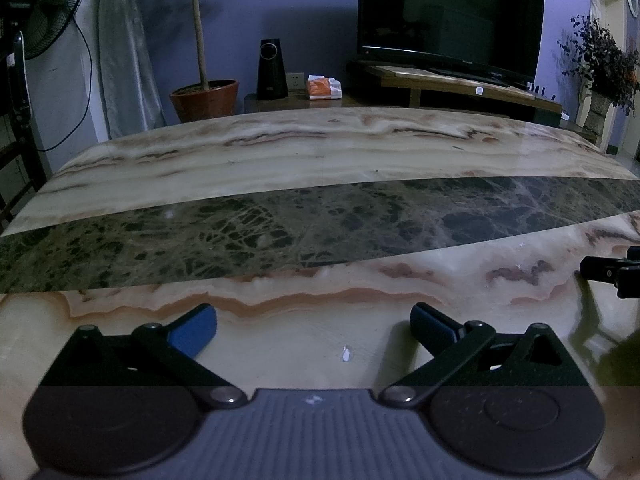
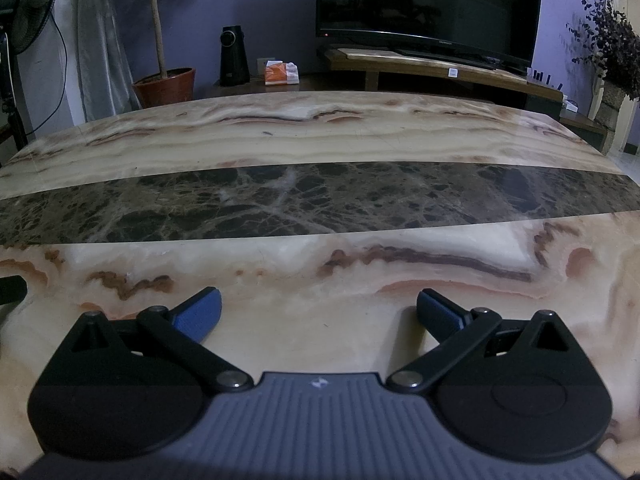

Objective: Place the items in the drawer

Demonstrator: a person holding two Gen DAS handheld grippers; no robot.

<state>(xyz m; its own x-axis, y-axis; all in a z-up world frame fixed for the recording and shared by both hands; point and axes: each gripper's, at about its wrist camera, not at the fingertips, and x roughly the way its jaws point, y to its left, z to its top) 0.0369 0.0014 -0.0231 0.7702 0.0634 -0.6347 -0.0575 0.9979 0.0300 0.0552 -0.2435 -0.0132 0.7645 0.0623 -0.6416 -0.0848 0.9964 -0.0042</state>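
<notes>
A dim living room with a violet wall, and in front of it a polished stone bench (image 1: 320,152) of cream and rust veining crossed by one dark green-brown band (image 1: 320,224).

The left hand-held gripper (image 1: 314,330) hovers low over the near cream strip of the bench, its jaws spread wide and holding nothing; the blue pads (image 1: 192,330) face each other across bare stone. Just ahead of it, between the fingers, lies a small white fleck (image 1: 346,354). Off to its right, at the edge of the left wrist view, a black part of the right hand-held gripper (image 1: 612,272) shows above the bench.

The right hand-held gripper (image 2: 318,314) is likewise released, jaws wide apart over the cream stone, nothing between its blue pads (image 2: 198,316). At its far left a dark rounded shape (image 2: 12,290) enters the frame; what it is cannot be told.

Beyond both, past the far edge of the bench: a dark television (image 2: 428,0) on a low wooden stand (image 2: 440,68), a black speaker (image 2: 234,58), an orange tissue pack (image 2: 282,74), a potted tree in a terracotta pot (image 2: 166,86), a standing fan (image 1: 40,8) and a dark dried-flower bunch (image 2: 608,48).

No drawer and no items to store show in either view.
</notes>
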